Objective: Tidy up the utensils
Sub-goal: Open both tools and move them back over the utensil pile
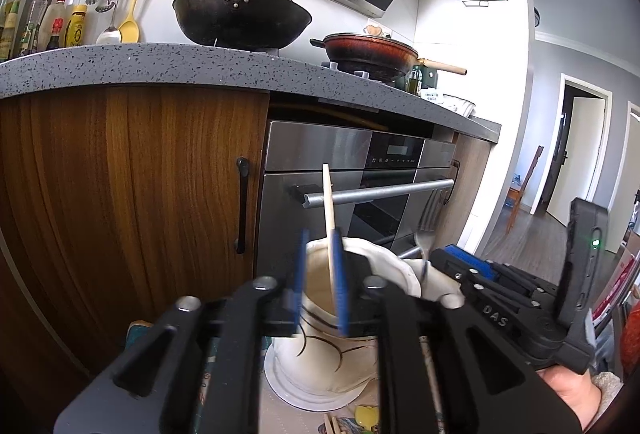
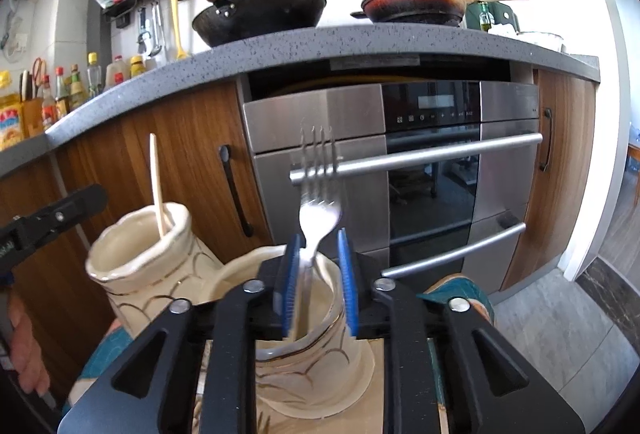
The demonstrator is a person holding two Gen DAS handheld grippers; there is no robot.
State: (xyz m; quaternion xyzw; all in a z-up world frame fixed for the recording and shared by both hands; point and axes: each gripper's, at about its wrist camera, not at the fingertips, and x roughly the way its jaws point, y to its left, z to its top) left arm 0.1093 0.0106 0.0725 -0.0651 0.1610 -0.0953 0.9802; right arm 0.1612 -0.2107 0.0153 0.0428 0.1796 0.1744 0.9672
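Standing in two cream holders on a low surface before the oven (image 2: 400,169), the utensils are already in place: a chopstick (image 1: 330,230) in the left holder (image 1: 320,314) and a fork (image 2: 318,201) in the right holder (image 2: 308,338), handle down and tines up. The left gripper (image 1: 320,286) hangs over its holder with the blue pads parted; the chopstick passes between them close against the right pad, and whether it touches that pad cannot be told. The right gripper (image 2: 318,282) is likewise slightly open, the fork's neck lying near the left pad with a clear gap to the right one, so neither utensil looks clamped. Risks, as judged from this position: a pad that drags on withdrawal could lift or tip its utensil out; the fork, tall and top-heavy, may swing against the rim; the holders stand touching or nearly so, and a nudge to one could rock the other on its saucer (image 1: 304,394). Legible writing is scant: the letters "DAS" on the right gripper's body as seen from the left wrist. The oven's panel symbols and the bottle (image 1: 76,27) labels on the counter (image 1: 160,67) are too small to read.
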